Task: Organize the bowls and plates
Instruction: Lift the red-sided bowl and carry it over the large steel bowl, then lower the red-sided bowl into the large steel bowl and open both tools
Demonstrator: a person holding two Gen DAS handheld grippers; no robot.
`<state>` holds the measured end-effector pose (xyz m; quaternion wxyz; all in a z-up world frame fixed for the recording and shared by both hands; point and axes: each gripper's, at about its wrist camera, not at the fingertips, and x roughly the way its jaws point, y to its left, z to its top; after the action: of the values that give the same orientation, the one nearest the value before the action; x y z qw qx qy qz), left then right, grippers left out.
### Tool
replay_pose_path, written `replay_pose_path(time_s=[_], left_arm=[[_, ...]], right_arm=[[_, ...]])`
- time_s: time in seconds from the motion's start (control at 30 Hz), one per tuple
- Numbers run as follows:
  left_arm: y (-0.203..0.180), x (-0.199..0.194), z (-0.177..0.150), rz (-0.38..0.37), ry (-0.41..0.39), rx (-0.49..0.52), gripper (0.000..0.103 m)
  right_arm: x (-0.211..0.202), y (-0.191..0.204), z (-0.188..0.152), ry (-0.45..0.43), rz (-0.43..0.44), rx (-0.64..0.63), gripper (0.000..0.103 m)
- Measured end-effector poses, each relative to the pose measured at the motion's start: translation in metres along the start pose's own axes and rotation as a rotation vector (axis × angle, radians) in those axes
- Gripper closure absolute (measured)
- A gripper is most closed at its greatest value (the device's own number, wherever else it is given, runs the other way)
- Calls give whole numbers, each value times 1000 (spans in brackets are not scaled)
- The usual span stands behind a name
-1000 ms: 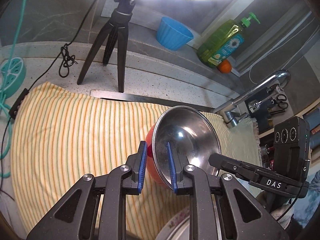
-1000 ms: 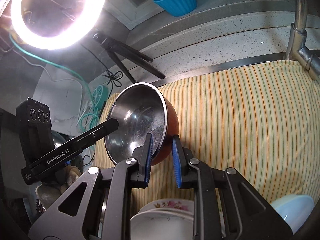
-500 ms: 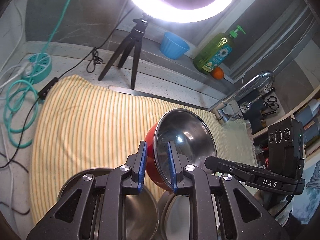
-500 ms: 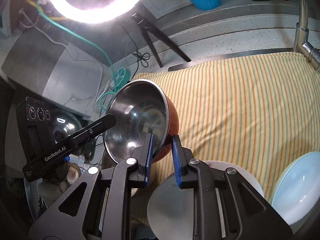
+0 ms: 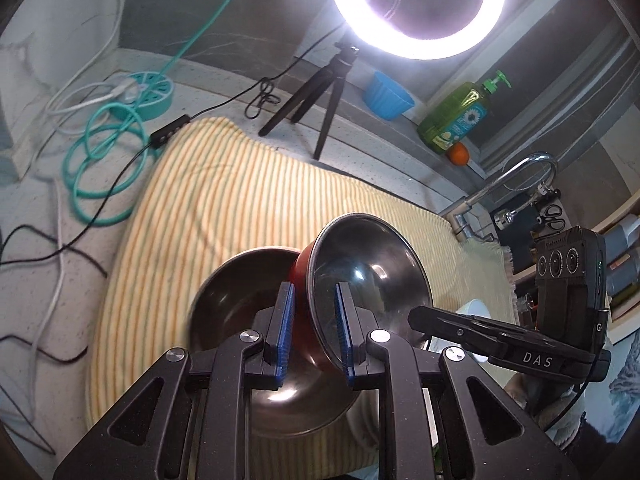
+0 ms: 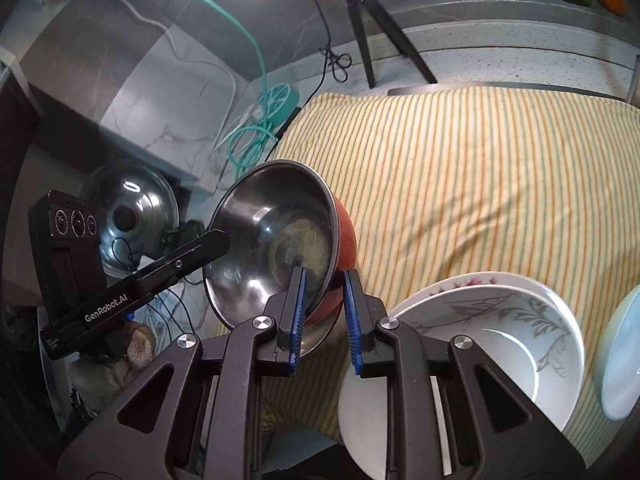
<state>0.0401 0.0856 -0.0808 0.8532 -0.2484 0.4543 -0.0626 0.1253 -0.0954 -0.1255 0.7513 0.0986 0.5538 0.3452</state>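
Observation:
A steel bowl with a red outside hangs tilted in the air, held by both grippers. My left gripper is shut on one side of its rim. My right gripper is shut on the opposite side. Below it in the left wrist view lies a larger steel bowl on the striped cloth. In the right wrist view a white bowl with a grey leaf pattern sits on a floral plate, beside a pale blue bowl.
A ring light on a tripod, a blue cup, a green soap bottle, an orange and a tap stand at the back. Teal cable coils lie left. A steel lid sits off the cloth's left.
Both grippers have lifted the red steel bowl higher and drawn it back. More of the counter, the larger steel bowl and the white bowls have come into view below.

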Motion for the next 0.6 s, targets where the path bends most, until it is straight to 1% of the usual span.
replay_pose_path(time_s=[0.23, 0.37, 0.6], left_arm=[[21, 1, -16, 39, 15, -38, 85], [29, 1, -22, 48, 17, -50, 85], [39, 5, -27, 84, 22, -49, 85]], right_arm=[[29, 10, -2, 59, -40, -45, 84], [39, 16, -4, 73, -64, -79, 84], [56, 25, -5, 96, -99, -120, 84]])
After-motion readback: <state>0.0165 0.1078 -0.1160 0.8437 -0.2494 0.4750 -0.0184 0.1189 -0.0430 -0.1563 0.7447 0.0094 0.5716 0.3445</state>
